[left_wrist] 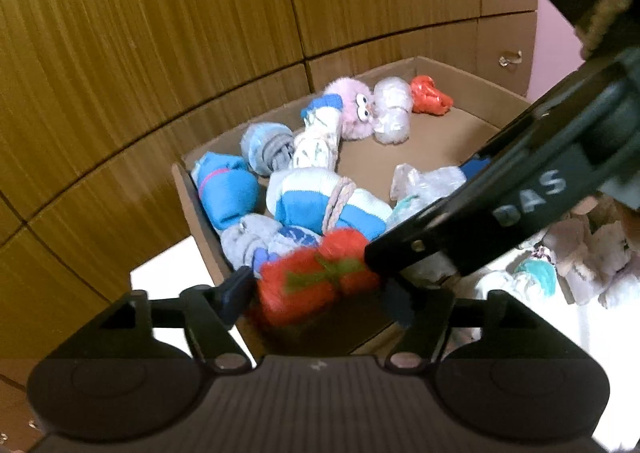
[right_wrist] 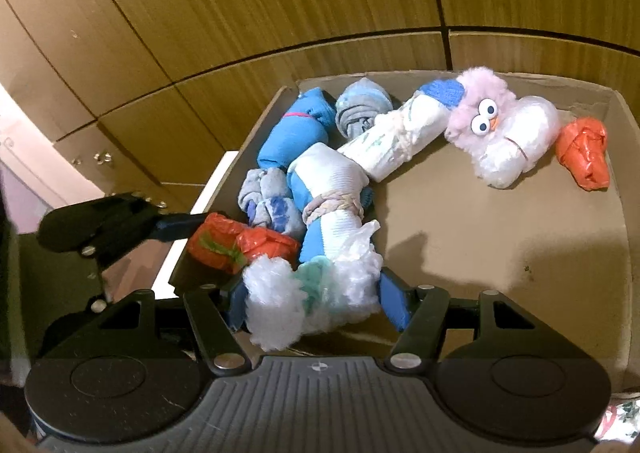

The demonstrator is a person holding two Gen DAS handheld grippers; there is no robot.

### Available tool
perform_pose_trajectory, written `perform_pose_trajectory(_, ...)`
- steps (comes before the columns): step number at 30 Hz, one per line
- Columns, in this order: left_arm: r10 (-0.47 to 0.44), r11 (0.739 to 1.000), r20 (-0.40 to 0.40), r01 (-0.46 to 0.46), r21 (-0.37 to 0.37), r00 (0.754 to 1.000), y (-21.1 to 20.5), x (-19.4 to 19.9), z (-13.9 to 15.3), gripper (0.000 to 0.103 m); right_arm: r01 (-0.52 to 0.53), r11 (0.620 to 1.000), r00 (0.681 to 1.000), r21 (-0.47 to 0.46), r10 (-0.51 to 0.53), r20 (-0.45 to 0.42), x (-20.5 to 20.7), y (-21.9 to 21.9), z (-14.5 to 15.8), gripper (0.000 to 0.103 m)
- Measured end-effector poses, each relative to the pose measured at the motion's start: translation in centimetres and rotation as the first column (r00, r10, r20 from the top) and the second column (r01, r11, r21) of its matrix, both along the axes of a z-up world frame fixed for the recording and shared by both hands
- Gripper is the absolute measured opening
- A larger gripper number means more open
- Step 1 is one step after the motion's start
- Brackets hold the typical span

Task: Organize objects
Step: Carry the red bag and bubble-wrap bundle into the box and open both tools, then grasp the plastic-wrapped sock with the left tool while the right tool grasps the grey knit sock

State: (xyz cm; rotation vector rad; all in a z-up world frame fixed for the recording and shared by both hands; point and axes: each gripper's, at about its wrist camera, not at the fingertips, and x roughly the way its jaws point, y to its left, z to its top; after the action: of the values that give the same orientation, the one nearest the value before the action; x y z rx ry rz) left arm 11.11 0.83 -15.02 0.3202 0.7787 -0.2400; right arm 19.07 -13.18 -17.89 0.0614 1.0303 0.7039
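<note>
An open cardboard box (left_wrist: 192, 205) (right_wrist: 480, 213) holds several rolled socks and bagged bundles. My left gripper (left_wrist: 318, 293) hangs over its near left corner. A red bundle with a green tie (left_wrist: 316, 277) (right_wrist: 240, 243) lies between its spread blue fingers (left_wrist: 238, 287), blurred and not pinched. My right gripper (right_wrist: 314, 303) is shut on a white plastic bundle with something teal inside (right_wrist: 312, 293), just above the box's near edge. In the left wrist view the right tool's black housing (left_wrist: 520, 193) crosses in from the upper right, beside the red bundle.
In the box lie a pink fluffy toy with eyes (right_wrist: 480, 113), a clear plastic bundle (right_wrist: 520, 149), an orange bag (right_wrist: 584, 157), and blue and white sock rolls (right_wrist: 332, 189). Its right half is bare. More bundles (left_wrist: 580, 261) lie outside on a white surface. Wood panelling stands behind.
</note>
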Motion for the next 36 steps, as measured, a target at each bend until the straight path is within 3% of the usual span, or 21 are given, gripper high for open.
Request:
perform_pose_trajectory(3, 0.020, 1.000, 0.021, -0.020, -0.007, 1.000, 0.0, -0.6, 0.4, 0.085, -0.002, 1.000, 1.000, -0.013, 0.002, 0.003, 0.1, 0.2, -0.1, 0.070)
perform_pose_trajectory(11, 0.094, 0.993, 0.007, -0.093, -0.070, 0.996, 1.4, -1.5, 0.7, 0.091, 0.009, 1.000, 1.000, -0.015, -0.009, -0.001, 0.0, 0.0, -0.3, 0.070)
perform_pose_trajectory(15, 0.114, 0.991, 0.005, -0.113, -0.071, 0.994, 1.3, -2.7, 0.5, 0.091, 0.031, 1.000, 0.999, -0.002, -0.031, -0.010, 0.4, -0.3, -0.3, 0.076)
perform_pose_trajectory(24, 0.133, 0.982, -0.008, -0.133, -0.133, 0.991, 0.7, -4.8, 0.6, 0.093, 0.053, 0.998, 0.998, 0.036, -0.055, 0.033, -0.7, -2.0, 1.9, 0.081)
perform_pose_trajectory(31, 0.162, 0.961, 0.007, -0.156, -0.229, 0.987, -0.8, -6.8, 0.7, 0.094, 0.090, 0.992, 0.975, 0.090, -0.107, 0.196, -6.1, -8.7, 4.7, 0.085)
perform_pose_trajectory(34, 0.200, 0.939, 0.030, -0.183, -0.292, 0.979, -1.6, -7.6, 0.6, 0.094, 0.142, 0.985, 0.950, 0.097, -0.163, 0.268, -9.3, -12.9, 3.4, 0.086)
perform_pose_trajectory(36, 0.220, 0.936, 0.053, -0.195, -0.293, 0.974, -2.6, -8.0, 0.1, 0.094, 0.181, 0.981, 0.941, 0.076, -0.195, 0.276, -10.7, -15.2, 1.8, 0.086)
